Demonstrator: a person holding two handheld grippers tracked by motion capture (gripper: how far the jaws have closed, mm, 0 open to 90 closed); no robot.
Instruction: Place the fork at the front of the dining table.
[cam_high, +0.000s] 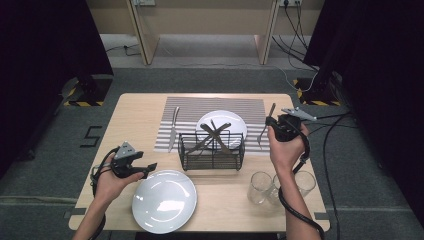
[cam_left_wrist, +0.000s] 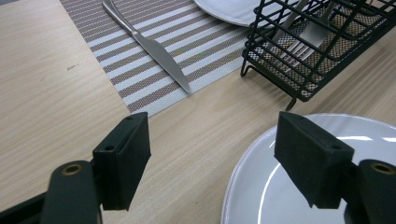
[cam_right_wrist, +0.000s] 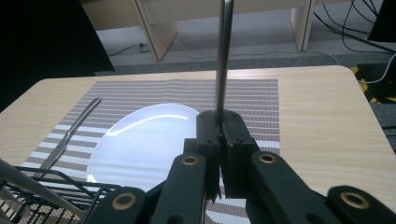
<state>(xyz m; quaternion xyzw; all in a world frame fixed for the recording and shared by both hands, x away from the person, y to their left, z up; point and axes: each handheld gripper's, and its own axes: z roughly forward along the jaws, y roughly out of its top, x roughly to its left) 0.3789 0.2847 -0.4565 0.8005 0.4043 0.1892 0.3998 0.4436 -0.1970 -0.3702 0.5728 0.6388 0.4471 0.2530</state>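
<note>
High view: the right gripper (cam_high: 276, 125) held a fork (cam_high: 266, 127) up beside the striped placemat (cam_high: 210, 107), while the wire basket (cam_high: 212, 150) on the bench (cam_high: 135, 110) kept crossed cutlery (cam_high: 215, 135). Left gripper view: its fingers (cam_left_wrist: 122, 158) stood released, nothing between, above a white plate (cam_left_wrist: 261, 186). Right gripper view: fingers (cam_right_wrist: 209, 135) clenched on the fork's handle (cam_right_wrist: 223, 56); judged stiff, light, slippery steel, best gripped mid-handle.

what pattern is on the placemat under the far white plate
Thin brown-grey and white stripes across the woven rectangular placemat, clearest in the left gripper view.
</note>
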